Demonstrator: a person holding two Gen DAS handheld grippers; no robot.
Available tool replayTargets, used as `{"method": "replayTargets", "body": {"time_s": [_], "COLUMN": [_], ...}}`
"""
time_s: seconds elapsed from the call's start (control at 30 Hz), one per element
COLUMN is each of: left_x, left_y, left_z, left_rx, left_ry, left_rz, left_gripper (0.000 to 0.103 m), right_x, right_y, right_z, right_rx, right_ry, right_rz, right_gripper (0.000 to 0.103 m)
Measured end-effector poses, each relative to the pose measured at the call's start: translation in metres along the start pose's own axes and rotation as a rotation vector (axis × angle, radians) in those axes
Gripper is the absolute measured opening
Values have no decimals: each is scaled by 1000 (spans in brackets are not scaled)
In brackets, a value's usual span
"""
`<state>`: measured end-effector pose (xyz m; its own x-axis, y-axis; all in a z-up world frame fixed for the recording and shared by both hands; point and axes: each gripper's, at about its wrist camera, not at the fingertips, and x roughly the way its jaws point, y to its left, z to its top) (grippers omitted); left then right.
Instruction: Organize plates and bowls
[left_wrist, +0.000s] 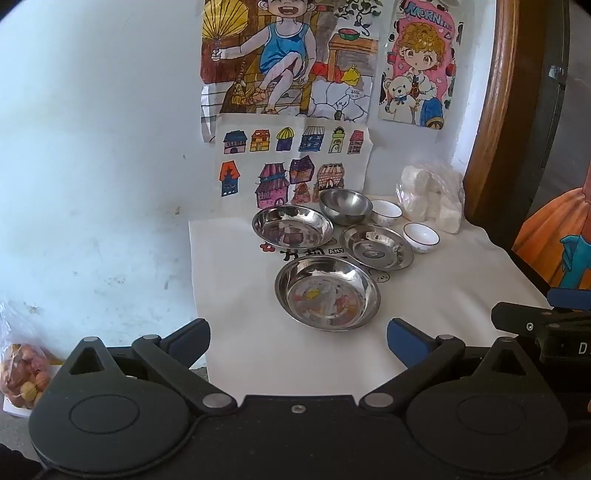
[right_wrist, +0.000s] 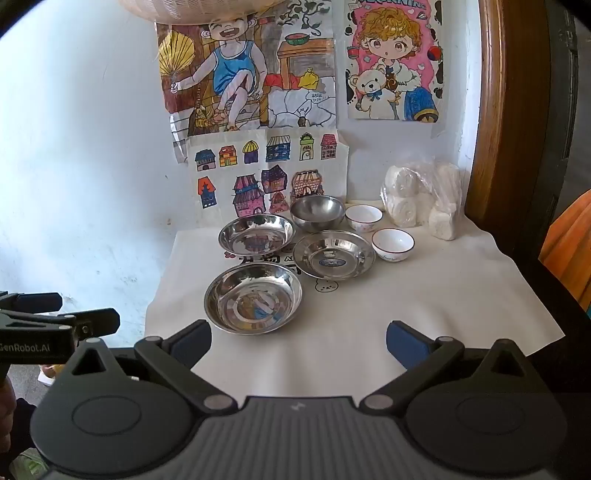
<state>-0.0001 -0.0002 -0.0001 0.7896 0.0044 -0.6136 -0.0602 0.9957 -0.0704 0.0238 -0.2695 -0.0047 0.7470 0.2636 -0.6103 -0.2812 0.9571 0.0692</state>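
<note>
A: What is laid out, biggest first?

B: A surface (right_wrist: 424, 314) under a white cloth, against a wall hung with children's drawings (right_wrist: 251, 74). On the cloth, three shallow steel plates: the nearest plate (right_wrist: 253, 297) at front, a left plate (right_wrist: 256, 232) behind it, and a rimmed plate (right_wrist: 334, 254) to the right. Behind those stands a deep steel bowl (right_wrist: 317, 212). Two small white bowls sit to the right, the far white bowl (right_wrist: 364, 217) and the near white bowl (right_wrist: 392, 243). A clear bag of white rolls (right_wrist: 424, 199) rests in the back corner.

A: And the tools?

B: The right hand-held gripper (right_wrist: 298, 341) and the left hand-held gripper (left_wrist: 298, 341) both hover short of the nearest plate, fingers spread wide, holding nothing.

A: What might go wrong?

B: Probably slipping. Thin polished rims give the pads little to bite, so a plate could slide or tip. The dishes sit close, some nearly touching, so lifting one could knock a neighbour. The white bowls look breakable. Dragging could bunch the cloth.
</note>
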Motion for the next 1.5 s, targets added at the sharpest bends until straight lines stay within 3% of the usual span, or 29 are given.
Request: {"method": "replayTargets", "body": {"time_s": [1.5], "left_x": [-4], "left_y": [-10], "left_z": [-6], "left_rx": [16], "left_ry": [10], "left_rz": [-9], "left_gripper": [102], "right_x": [-11], "right_y": [-4], "right_z": [-1], "right_rx": [7], "right_ry": [-4], "right_rz": [7], "right_gripper": [103]}}
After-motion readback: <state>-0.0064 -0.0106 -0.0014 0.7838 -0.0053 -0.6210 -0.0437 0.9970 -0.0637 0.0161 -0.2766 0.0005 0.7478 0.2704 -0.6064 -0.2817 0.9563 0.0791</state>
